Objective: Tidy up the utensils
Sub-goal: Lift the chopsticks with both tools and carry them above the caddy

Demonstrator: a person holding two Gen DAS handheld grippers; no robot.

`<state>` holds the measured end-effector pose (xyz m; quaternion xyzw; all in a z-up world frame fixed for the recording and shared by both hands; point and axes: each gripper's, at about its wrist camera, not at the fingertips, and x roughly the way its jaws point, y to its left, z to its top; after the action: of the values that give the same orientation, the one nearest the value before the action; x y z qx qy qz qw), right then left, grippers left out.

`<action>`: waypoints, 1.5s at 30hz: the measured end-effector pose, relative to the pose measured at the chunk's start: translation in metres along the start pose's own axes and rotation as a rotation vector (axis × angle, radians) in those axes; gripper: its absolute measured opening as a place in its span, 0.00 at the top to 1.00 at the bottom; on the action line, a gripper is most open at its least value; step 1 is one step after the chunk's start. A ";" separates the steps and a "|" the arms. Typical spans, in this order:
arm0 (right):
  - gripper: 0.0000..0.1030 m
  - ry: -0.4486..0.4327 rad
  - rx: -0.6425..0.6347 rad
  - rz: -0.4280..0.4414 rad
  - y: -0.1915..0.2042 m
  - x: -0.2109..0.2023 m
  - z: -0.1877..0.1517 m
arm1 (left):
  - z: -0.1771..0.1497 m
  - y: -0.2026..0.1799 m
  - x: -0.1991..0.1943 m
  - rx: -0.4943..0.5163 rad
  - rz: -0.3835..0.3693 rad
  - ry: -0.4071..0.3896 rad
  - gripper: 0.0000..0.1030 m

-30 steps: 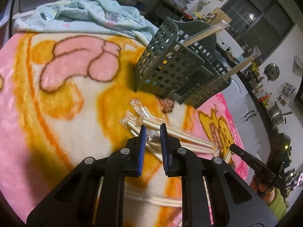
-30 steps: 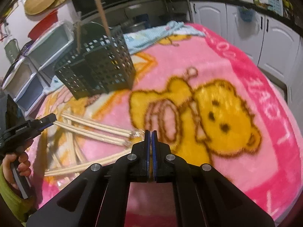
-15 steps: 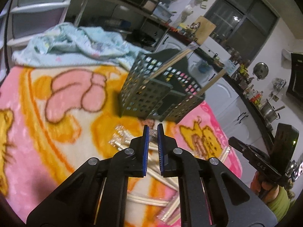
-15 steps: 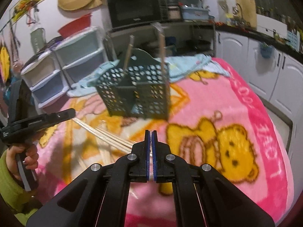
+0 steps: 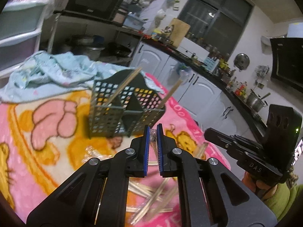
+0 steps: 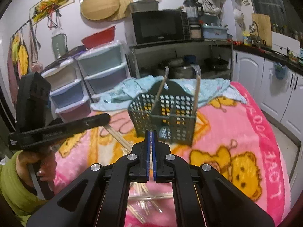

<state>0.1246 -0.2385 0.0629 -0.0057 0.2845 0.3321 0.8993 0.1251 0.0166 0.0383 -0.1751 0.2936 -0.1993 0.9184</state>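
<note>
A dark green perforated basket (image 5: 113, 113) (image 6: 170, 124) stands on the blanket with two chopsticks (image 5: 125, 87) (image 6: 197, 92) leaning in it. My left gripper (image 5: 153, 130) is raised in front of the basket and shut on the clear wrapper of a chopstick pair (image 5: 153, 138). In the right wrist view that pair (image 6: 119, 138) hangs below the left gripper (image 6: 108, 116). My right gripper (image 6: 151, 132) is shut on a thin sliver of wrapper (image 6: 151, 134). Its wrapped pair (image 5: 200, 149) hangs under the right gripper (image 5: 206, 132). Several loose wrapped chopsticks (image 5: 151, 198) (image 6: 144, 204) lie below.
A pink and yellow cartoon blanket (image 6: 246, 132) covers the table. A light blue cloth (image 5: 47, 70) is bunched behind the basket. Plastic drawers (image 6: 102, 70) stand at the back left, white cabinets (image 6: 274, 87) on the right. A hand with a green sleeve (image 6: 11, 189) holds the left gripper.
Both grippers have risen off the blanket and tipped up toward the basket. The left jaws closed on the chopstick wrapper. The loose chopsticks now lie farther below.
</note>
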 end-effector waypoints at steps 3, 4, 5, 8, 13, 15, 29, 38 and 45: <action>0.98 -0.026 -0.013 0.007 0.006 -0.007 0.011 | 0.009 -0.010 -0.001 0.020 -0.020 -0.009 0.96; 0.98 -0.035 -0.016 0.007 0.006 -0.010 0.014 | 0.012 -0.013 -0.002 0.030 -0.025 -0.014 0.96; 0.98 -0.043 -0.020 0.006 0.007 -0.012 0.016 | 0.014 -0.017 -0.002 0.037 -0.028 -0.019 0.96; 0.98 -0.072 -0.026 0.002 0.008 -0.019 0.027 | 0.023 -0.022 -0.004 0.058 -0.042 -0.032 0.96; 0.98 -0.120 -0.031 -0.010 0.006 -0.029 0.043 | 0.039 -0.035 -0.008 0.093 -0.057 -0.060 0.96; 0.98 -0.137 -0.032 -0.013 0.005 -0.033 0.049 | 0.044 -0.038 -0.010 0.103 -0.059 -0.070 0.96; 0.98 -0.234 -0.057 -0.036 -0.002 -0.040 0.098 | 0.093 -0.046 -0.022 0.147 -0.022 -0.167 0.96; 0.98 -0.286 -0.061 -0.058 -0.011 -0.032 0.137 | 0.128 -0.049 -0.023 0.184 0.032 -0.231 0.96; 0.98 -0.306 -0.074 -0.087 -0.018 -0.019 0.161 | 0.141 -0.046 -0.017 0.209 0.078 -0.250 0.96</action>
<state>0.2050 -0.2316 0.2046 -0.0004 0.1313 0.3003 0.9448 0.1861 0.0139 0.1744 -0.0904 0.1612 -0.1694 0.9681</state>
